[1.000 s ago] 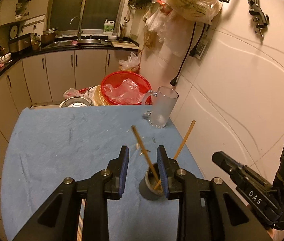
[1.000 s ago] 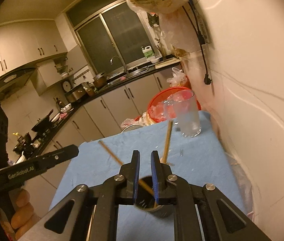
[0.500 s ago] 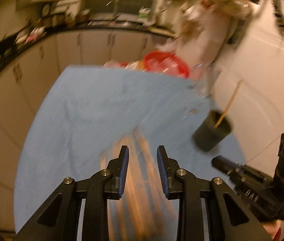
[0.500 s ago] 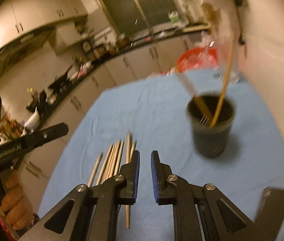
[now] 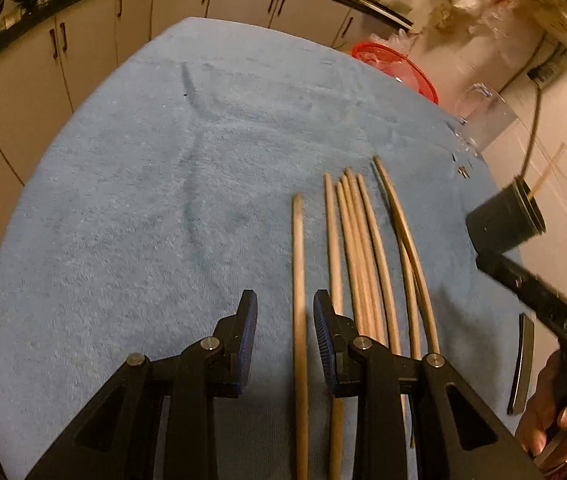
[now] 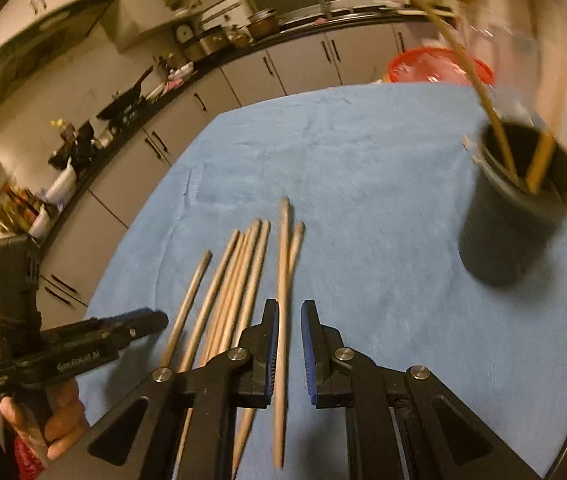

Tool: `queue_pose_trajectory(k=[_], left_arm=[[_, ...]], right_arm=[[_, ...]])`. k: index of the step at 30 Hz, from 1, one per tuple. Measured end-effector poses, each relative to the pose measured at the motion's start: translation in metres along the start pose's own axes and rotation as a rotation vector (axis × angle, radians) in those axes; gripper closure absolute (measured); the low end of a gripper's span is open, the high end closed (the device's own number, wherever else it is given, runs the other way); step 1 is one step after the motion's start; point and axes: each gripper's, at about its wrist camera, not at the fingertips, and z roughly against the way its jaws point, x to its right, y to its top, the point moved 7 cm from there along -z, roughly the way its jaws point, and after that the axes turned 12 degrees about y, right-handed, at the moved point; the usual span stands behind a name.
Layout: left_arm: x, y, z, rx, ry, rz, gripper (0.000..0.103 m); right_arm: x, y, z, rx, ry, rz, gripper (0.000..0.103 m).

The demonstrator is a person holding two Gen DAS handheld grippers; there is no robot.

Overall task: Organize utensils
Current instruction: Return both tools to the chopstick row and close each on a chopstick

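Chopsticks (image 5: 363, 256) loose on blue towel (image 5: 163, 200), left claw (image 5: 285, 308) and right claw (image 6: 287, 320) each narrowly parted, gripping nothing.

Desk cloth (image 5: 143, 200) blue, napped, matt terry; chopsticks (image 5: 357, 240) pale bare wood, smooth and dull; cup (image 6: 519, 216) at right edge matt dark plastic; mug (image 5: 487, 120) upper right frosted glass; fingers (image 5: 248, 320) black plastic, ribbed blue pads.

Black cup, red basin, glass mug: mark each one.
black cup (image 6: 511, 232), right wrist view, on its outer wall.
red basin (image 5: 399, 70), left wrist view, on its rim.
glass mug (image 5: 489, 122), left wrist view, on its side.
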Motion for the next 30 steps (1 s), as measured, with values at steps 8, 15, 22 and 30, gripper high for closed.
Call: queue_pose_trajectory(k=[8,15,22,30], left_arm=[[-0.014,0.004,0.006,0.002,-0.001,0.012,0.074],[-0.022,0.010,0.007,-0.008,-0.002,0.010,0.074],[-0.007,0.018,0.001,-0.039,-0.013,-0.024,0.074],[0.024,0.038,-0.021,-0.086,0.070,-0.090,0.074]], right_arm=[[0.006,0.047,-0.069,-0.118,-0.051,0.029,0.090],[0.014,0.062,-0.113,-0.202,-0.074,0.053,0.090],[0.023,0.057,-0.111,-0.185,-0.065,0.007,0.092],[-0.002,0.044,-0.043,-0.048,0.009,0.027,0.092]])
